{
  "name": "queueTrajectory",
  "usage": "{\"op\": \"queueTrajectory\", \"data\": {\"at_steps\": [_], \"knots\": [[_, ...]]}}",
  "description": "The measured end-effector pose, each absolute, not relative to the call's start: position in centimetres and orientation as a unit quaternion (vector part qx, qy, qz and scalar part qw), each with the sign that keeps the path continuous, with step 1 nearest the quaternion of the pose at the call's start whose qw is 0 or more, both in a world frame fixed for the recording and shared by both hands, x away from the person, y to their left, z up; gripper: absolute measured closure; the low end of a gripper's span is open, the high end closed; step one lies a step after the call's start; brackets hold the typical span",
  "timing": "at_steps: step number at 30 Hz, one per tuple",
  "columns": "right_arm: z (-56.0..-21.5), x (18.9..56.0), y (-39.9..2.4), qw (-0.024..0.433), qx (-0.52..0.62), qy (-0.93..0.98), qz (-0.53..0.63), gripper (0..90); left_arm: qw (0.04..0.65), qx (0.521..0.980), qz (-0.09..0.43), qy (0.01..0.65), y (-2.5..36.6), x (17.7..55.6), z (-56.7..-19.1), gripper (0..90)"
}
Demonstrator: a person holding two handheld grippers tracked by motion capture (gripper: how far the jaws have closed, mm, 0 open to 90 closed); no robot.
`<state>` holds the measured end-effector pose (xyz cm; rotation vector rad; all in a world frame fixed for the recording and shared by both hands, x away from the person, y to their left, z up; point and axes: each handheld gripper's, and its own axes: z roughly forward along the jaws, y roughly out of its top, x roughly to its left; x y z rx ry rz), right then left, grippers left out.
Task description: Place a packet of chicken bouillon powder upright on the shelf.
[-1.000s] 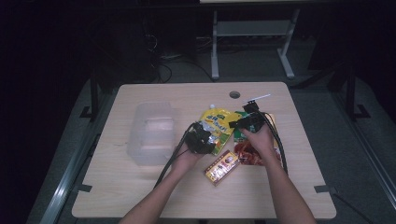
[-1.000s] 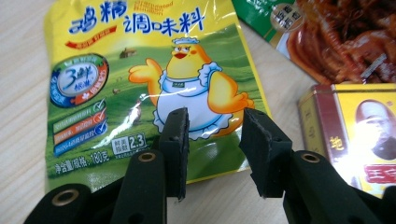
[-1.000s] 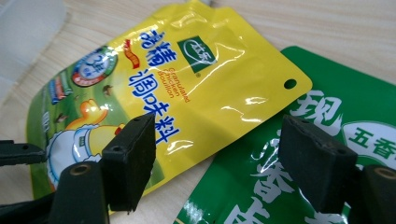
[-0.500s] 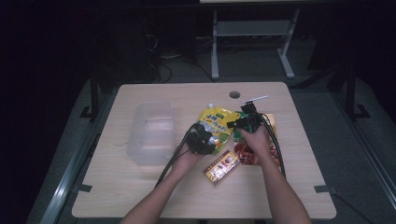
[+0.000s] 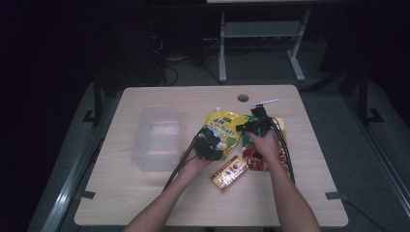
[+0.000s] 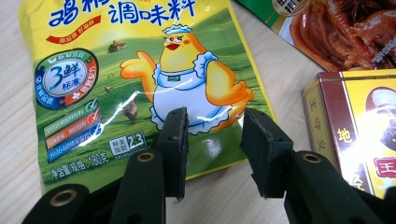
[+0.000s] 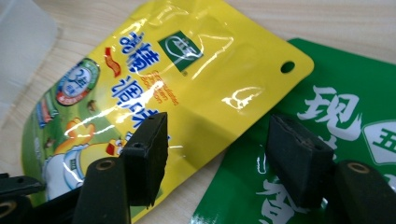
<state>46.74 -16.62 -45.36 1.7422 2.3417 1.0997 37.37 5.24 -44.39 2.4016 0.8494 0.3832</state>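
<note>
Far left on the pale wooden surface (image 5: 145, 193): a clear plastic lidded box (image 5: 157, 137), untouched, well apart from the work.

Next, my left gripper (image 6: 212, 140), low over the bottom edge of the glossy yellow seasoning pouch with the cartoon chicken (image 6: 154, 70). The pouch lies flat mid-surface, its top corner overlapping the green foil packet (image 7: 327, 121). The left jaws stand apart, straddling the lower hem; pads not pressing it as far as I can see.

Right gripper (image 7: 224, 154): the jaws have just been closing, yet are apart, one pad over the pouch's right edge, the other over the green packet. Nothing pinched.

Red-and-yellow carton (image 6: 359, 130) sits just beside the pouch.

Step in hand, as I judge it: getting a two-point grasp on the pouch. Next move calls for tipping the right jaws under the yellow edge alone, without catching the green packet, then closing both before lifting.
</note>
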Motion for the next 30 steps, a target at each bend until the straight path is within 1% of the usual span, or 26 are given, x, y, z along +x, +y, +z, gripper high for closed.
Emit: {"op": "queueTrajectory", "data": {"at_steps": [10, 14, 16, 17, 18, 19, 21, 22, 23, 24, 26, 28, 30], "knots": [[-45.77, 46.83, -15.98, 0.002, 0.562, 0.743, 0.364, 46.6, 0.278, 0.896, 0.144, 0.315, 5.15, 37.33, -44.43, 60.0], [-45.8, 46.86, -15.87, 0.003, 0.563, 0.74, 0.367, 48.4, 0.276, 0.897, 0.146, 0.312, 5.1, 37.3, -44.45, 59.6], [-45.9, 46.89, -15.88, -0.001, 0.564, 0.739, 0.368, 51.9, 0.276, 0.897, 0.146, 0.312, 5.11, 37.32, -44.45, 59.6], [-45.9, 46.89, -15.88, -0.001, 0.564, 0.739, 0.368, 51.9, 0.276, 0.897, 0.146, 0.311, 5.11, 37.33, -44.46, 59.6], [-45.93, 46.9, -15.89, -0.004, 0.568, 0.735, 0.37, 54.6, 0.277, 0.897, 0.145, 0.313, 5.09, 37.29, -44.47, 59.6], [-45.93, 46.9, -15.89, -0.004, 0.568, 0.735, 0.37, 54.6, 0.277, 0.897, 0.145, 0.313, 5.08, 37.29, -44.47, 59.6], [-45.99, 46.94, -15.94, -0.008, 0.568, 0.733, 0.373, 58.3, 0.277, 0.897, 0.146, 0.311, 5.07, 37.32, -44.48, 59.6], [-46.07, 46.97, -15.98, -0.009, 0.569, 0.733, 0.373, 62.0, 0.278, 0.897, 0.145, 0.312, 5.05, 37.31, -44.5, 59.6], [-46.07, 46.97, -15.98, -0.009, 0.569, 0.733, 0.373, 62.0, 0.278, 0.897, 0.146, 0.311, 5.05, 37.32, -44.5, 59.6], [-46.11, 46.99, -15.99, -0.014, 0.569, 0.731, 0.376, 64.0, 0.278, 0.897, 0.145, 0.31, 5.05, 37.34, -44.5, 59.6], [-46.22, 47.01, -16.02, -0.018, 0.568, 0.73, 0.379, 70.3, 0.279, 0.897, 0.145, 0.31, 5.03, 37.36, -44.52, 59.6], [-46.29, 47.05, -15.92, -0.016, 0.567, 0.73, 0.382, 73.3, 0.278, 0.898, 0.146, 0.309, 5.0, 37.37, -44.54, 59.6], [-46.28, 47.08, -15.79, -0.019, 0.565, 0.728, 0.388, 78.9, 0.278, 0.898, 0.143, 0.309, 5.04, 37.44, -44.55, 59.8]]}}
